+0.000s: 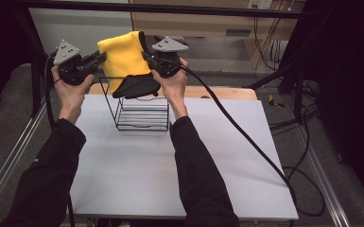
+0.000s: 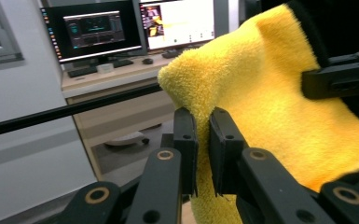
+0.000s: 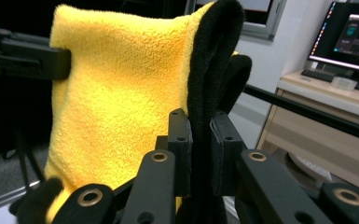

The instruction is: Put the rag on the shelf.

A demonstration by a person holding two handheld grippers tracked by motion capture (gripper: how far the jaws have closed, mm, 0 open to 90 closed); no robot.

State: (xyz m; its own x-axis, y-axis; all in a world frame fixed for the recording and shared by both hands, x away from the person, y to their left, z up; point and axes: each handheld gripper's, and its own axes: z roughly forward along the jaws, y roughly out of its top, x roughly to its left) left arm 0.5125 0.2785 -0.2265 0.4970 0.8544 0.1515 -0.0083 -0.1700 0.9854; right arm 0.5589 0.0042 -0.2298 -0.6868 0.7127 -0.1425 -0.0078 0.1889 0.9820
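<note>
Cloth: a yellow cloth [image 1: 123,56] with a black edge, held up in the air above the wire rack, stretched between the two tongs; its lower end hangs down to the rack's top.
Black edge: runs down the cloth's right side in the high view and bunches dark [image 1: 137,86] at the rack's top rim.
Left tongs [image 1: 99,56]: clamped tight on the cloth's left edge; in the left gripper view the jaws stand narrow with yellow pile pinched between them [image 2: 204,140].
Right tongs [image 1: 145,53]: clamped tight on the cloth's black edge; in the right gripper view the jaws stand narrow with the dark hem between them [image 3: 200,140].
Rack: a black wire rack [image 1: 142,116] standing upright on the table, below the cloth, between the forearms.
Table: white table [image 1: 170,170], its far edge wooden.
Background: monitors [image 2: 98,30] on a desk beyond.
</note>
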